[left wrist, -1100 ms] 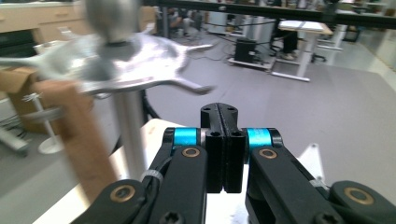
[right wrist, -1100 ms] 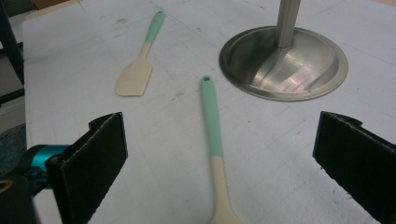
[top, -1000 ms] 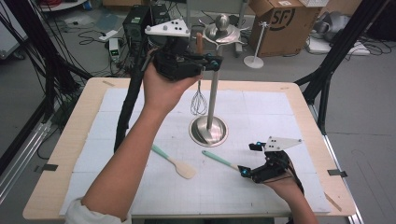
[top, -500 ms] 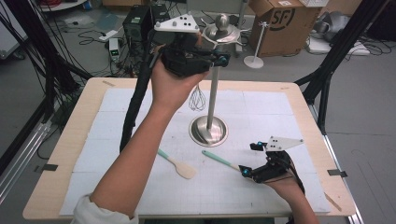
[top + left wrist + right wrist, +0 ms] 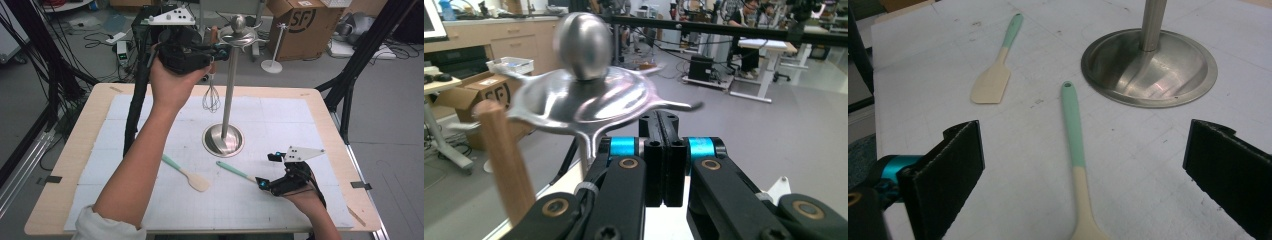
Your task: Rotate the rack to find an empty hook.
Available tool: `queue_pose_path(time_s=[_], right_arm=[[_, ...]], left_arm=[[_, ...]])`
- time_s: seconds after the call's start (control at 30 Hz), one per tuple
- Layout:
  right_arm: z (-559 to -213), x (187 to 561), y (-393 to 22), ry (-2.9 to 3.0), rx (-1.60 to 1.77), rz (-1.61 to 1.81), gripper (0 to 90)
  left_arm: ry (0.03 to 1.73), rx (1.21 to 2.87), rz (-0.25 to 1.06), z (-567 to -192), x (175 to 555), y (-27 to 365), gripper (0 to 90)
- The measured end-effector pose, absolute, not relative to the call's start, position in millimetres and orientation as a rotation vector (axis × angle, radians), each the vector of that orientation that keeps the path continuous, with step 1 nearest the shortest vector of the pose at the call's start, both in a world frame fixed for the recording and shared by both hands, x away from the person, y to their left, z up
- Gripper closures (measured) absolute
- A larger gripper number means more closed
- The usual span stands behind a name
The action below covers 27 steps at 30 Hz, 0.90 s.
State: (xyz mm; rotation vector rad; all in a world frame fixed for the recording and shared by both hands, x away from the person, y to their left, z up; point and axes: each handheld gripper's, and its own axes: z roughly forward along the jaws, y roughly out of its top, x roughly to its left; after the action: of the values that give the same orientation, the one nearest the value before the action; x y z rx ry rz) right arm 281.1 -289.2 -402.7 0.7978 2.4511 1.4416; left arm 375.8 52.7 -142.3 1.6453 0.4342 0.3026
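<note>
A cluttered workshop surrounds the table (image 5: 75, 165), with cables and a cardboard box (image 5: 295, 22) on the floor behind it; a white gridded mat covers most of the wooden top. On the mat stands a steel rack (image 5: 227, 90), a tall pole on a round base with a knobbed, hooked crown. The left gripper (image 5: 222, 50) is held up high beside that crown, its jaws pressed flat together in the left gripper view, and a whisk (image 5: 211, 97) with a wooden handle hangs just beside them, its wires dangling next to the pole. I cannot tell whether the jaws pinch its loop. Near the front edge the right gripper (image 5: 267, 170) rests low, jaws wide apart, a mint-handled spoon (image 5: 1075, 155) lying between them, untouched. A mint-handled spatula (image 5: 187, 174) lies farther left
</note>
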Motion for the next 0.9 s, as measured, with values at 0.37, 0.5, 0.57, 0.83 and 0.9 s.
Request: queue_pose_path(time_s=[0.37, 0.5, 0.57, 0.83, 0.9], right_arm=[[-403.4, 281.7, -290.9, 2.452, 0.814, 1.443, 2.5], [-403.3, 281.4, -291.3, 2.449, 0.81, 1.445, 2.5], [-403.1, 281.0, -291.4, 2.45, 0.811, 1.442, 2.5], [-403.0, 281.0, -291.9, 2.45, 0.816, 1.446, 2.5], [-403.2, 281.3, -291.7, 2.45, 0.812, 1.447, 2.5]], left_arm=[[0.466, 1.625, 0.308, -143.1, 385.4, 59.6, 89.7], [0.495, 1.622, 0.327, -142.5, 387.3, 65.7, 89.6], [0.513, 1.623, 0.339, -142.7, 388.4, 67.7, 89.7], [0.531, 1.636, 0.359, -144.0, 389.9, 68.3, 89.6], [0.528, 1.639, 0.359, -144.8, 389.4, 68.8, 88.6]])
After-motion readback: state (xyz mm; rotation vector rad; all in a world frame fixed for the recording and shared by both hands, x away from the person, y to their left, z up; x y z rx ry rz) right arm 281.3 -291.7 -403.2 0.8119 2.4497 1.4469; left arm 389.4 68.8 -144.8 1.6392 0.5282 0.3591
